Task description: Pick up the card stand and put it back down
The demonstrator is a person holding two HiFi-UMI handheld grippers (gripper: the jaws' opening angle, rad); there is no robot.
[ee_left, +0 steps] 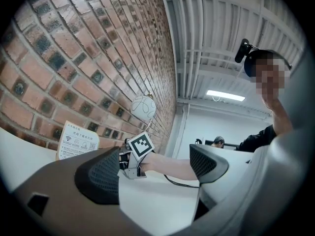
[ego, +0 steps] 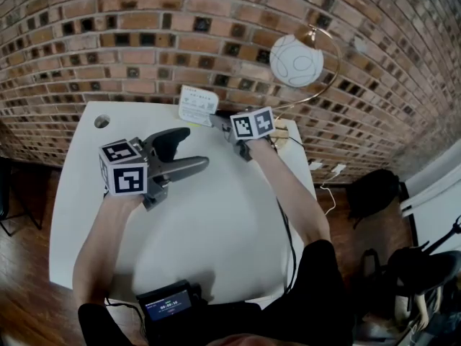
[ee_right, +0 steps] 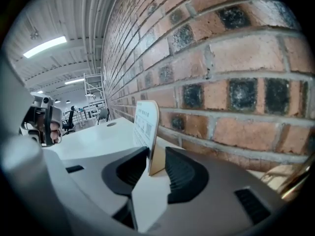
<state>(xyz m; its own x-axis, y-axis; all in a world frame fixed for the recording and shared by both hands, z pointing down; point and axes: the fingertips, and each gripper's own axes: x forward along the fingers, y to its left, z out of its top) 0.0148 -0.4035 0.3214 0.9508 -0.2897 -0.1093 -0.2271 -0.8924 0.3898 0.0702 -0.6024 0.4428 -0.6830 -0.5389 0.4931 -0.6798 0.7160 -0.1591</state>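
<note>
The card stand [ego: 197,105] is a white printed card on a tan base, upright on the white table [ego: 216,222] close to the brick wall. My right gripper [ego: 218,121] reaches it from the right. In the right gripper view the card stand [ee_right: 147,124] sits edge-on between the two dark pads of the right gripper [ee_right: 156,173], with a gap on each side, so the jaws stand open around it. My left gripper [ego: 193,148] hovers open over the table's left half with nothing between its jaws. The left gripper view shows the card stand [ee_left: 78,139] beyond the left gripper [ee_left: 152,171].
A lamp with a white globe [ego: 297,60] on a brass arc stands at the table's back right corner. A round cable hole [ego: 101,121] is at the back left. A black cable [ego: 284,229] runs along the right edge. A small black device [ego: 169,305] sits at the front edge.
</note>
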